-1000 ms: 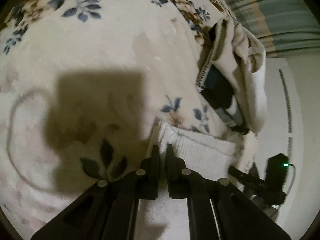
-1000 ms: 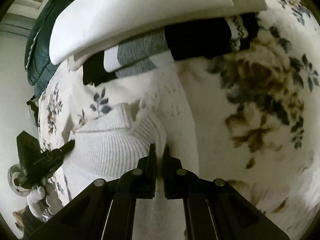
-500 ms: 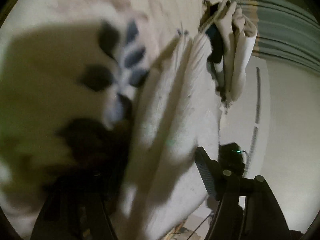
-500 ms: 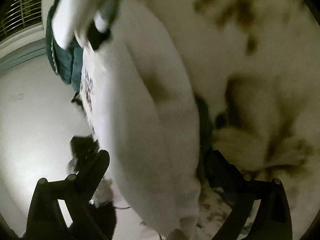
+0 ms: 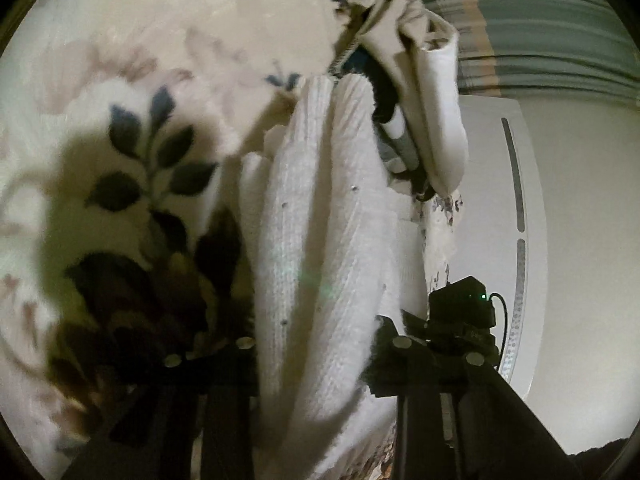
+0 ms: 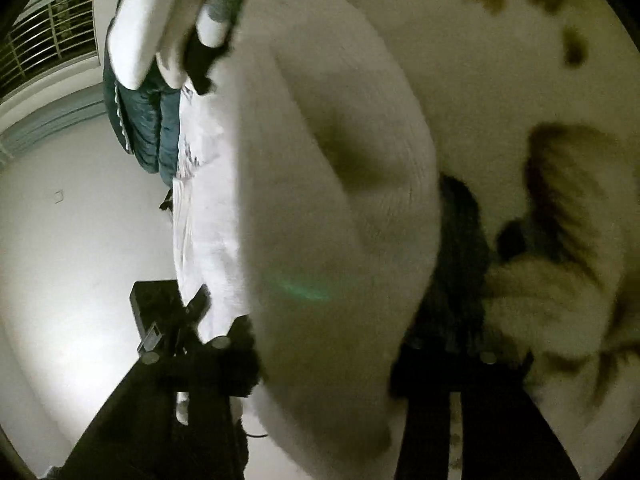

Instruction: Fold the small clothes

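Note:
A white knit garment (image 5: 320,208), folded into a long thick band, lies on the floral blanket (image 5: 160,80) near the bed's edge. My left gripper (image 5: 316,340) has the band's near end between its fingers, which are closing, and the fabric fills the gap from pad to pad. In the right wrist view the same garment (image 6: 328,200) bulges between the closing fingers of my right gripper (image 6: 324,340). Each gripper holds one end, and the other gripper's black body (image 5: 464,308) shows beside the garment.
A pile of folded clothes (image 5: 420,80) sits on the blanket just beyond the garment. A dark teal quilt (image 6: 140,120) hangs behind the pile (image 6: 160,20). Off the bed's edge stand a white appliance (image 5: 520,200), a striped curtain (image 5: 540,20) and a barred window (image 6: 40,40).
Both grippers let go of the thin edge they pinched, opened wide, swung round to the garment's ends, and have narrowed around the folded band. The garment now lies doubled over lengthwise.

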